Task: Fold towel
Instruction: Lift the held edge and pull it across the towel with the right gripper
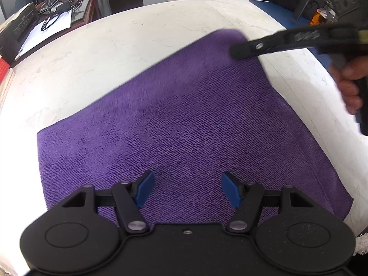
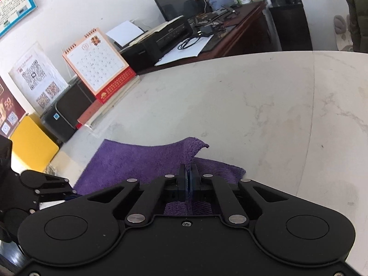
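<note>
Nearest us, our left hand-held gripper [image 1: 187,187] hovers with its blue pads [image 1: 145,189] spread apart above the near edge of the purple towel [image 1: 179,124], gripping nothing. The towel lies flat on the white marble counter [image 1: 96,53]. At its far corner, our right hand-held gripper [image 2: 188,179] is clenched on the cloth, pinching the corner up off the counter.
</note>
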Tool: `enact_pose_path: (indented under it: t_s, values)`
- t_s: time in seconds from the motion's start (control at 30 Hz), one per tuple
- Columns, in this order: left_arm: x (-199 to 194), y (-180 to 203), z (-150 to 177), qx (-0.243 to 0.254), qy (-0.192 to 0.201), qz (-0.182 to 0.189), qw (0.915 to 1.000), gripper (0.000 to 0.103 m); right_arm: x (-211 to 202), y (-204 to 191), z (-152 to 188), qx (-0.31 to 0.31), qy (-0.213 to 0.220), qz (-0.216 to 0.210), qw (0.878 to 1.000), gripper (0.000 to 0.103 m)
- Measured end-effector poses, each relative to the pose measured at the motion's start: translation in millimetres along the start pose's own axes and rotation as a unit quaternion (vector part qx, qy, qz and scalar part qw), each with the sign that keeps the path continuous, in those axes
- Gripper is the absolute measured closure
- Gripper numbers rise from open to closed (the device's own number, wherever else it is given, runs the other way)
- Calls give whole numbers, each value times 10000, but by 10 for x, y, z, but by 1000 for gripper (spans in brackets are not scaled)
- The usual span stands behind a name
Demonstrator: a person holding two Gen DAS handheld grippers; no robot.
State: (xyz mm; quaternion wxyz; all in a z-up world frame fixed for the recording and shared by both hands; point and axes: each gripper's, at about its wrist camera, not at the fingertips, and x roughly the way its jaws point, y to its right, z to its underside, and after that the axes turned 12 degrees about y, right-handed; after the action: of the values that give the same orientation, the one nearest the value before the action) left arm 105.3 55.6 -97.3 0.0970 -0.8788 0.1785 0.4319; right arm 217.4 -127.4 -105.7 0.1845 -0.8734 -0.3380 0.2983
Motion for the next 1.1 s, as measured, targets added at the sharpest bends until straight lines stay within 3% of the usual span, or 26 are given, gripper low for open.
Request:
enact_pose_path:
  t_s: [0.17,0.33,0.53,0.97,1.1]
  values:
    - [5,-38,27,-36,-51,-14,10000,41,-208,-43,-58,369,-8,-75,9993,101]
    - [13,-36,21,-26,-53,4,10000,41,-94,170,88,489,-334,476,9971,101]
    - [17,-35,31,-42,-86,-6,10000,41,-62,71,23,21,-254,498,9984,101]
    - [4,-23,58,-69,-55,20,10000,40,-45,97,42,83,-349,786,9963,101]
    - [-114,-89,-19,-129,112,-78,9998,40,-6,211,134,278,-470,940,9941,102]
